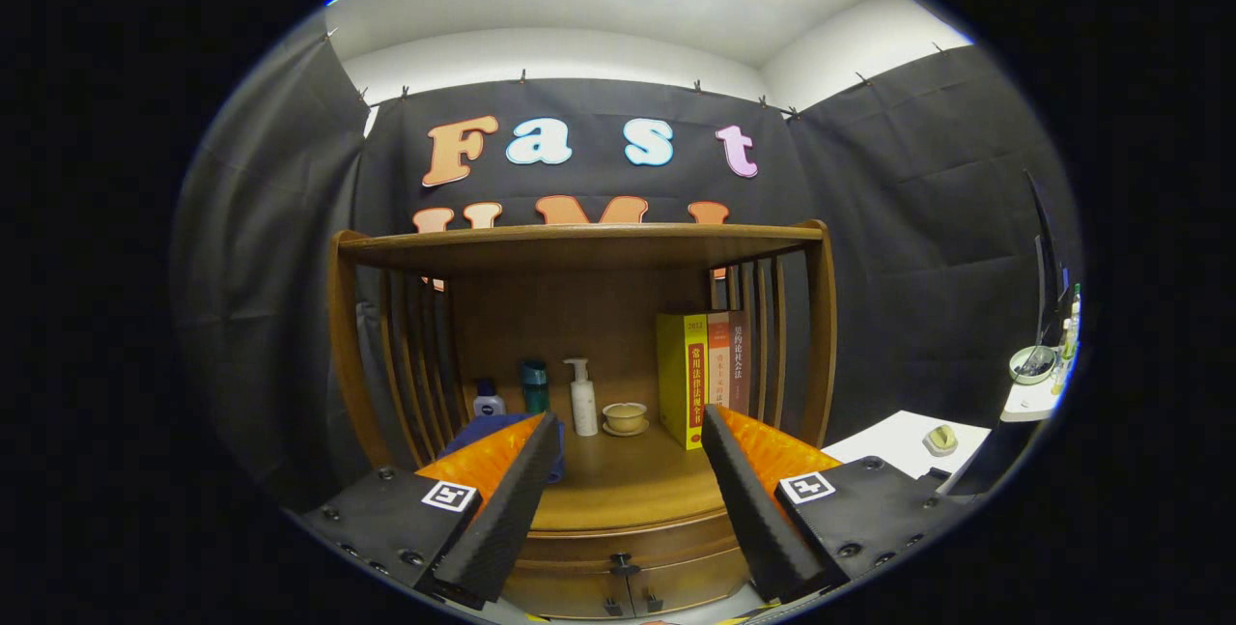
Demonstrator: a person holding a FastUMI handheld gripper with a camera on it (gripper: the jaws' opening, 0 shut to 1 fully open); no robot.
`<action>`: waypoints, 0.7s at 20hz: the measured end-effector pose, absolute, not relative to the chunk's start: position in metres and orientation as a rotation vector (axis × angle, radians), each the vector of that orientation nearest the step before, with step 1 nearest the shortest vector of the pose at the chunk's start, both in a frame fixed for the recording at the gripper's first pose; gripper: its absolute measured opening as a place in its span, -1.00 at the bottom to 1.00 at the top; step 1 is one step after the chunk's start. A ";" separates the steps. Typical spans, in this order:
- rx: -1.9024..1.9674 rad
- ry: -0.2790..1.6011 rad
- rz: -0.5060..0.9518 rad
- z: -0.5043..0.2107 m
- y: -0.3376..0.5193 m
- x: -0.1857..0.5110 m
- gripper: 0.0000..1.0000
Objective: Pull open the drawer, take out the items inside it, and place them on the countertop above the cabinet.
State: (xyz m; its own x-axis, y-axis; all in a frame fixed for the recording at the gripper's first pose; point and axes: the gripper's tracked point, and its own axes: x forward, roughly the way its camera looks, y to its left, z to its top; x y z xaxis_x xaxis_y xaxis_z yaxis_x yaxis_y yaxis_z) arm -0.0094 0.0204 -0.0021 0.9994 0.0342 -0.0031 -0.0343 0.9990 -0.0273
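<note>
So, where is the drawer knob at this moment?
In the gripper view, the drawer knob sits on the closed drawer front below the countertop, low between the two fingers of the open claw, above the cabinet doors.

Hidden and cut-off parts around the wooden cabinet

The closed wooden drawer (628,548) shows its front alone, its contents hidden. The wide-apart gripper (628,475) fingers (502,509) cover part of a dark blue cloth-like object (483,430), whose nature cannot be told. The lower cabinet doors (618,591) are cut off below. Small items on the white side table (903,441) are too small to identify.
</note>
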 end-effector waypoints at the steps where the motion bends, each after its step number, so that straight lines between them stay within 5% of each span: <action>1: -0.026 0.003 0.038 -0.004 0.022 -0.009 0.97; 14: -0.098 0.041 0.050 -0.094 0.017 0.012 0.96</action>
State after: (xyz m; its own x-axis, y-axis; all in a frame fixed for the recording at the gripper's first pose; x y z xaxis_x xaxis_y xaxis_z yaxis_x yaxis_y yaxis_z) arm 0.0120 0.0166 -0.0940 0.9979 0.0482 -0.0436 -0.0522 0.9940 -0.0966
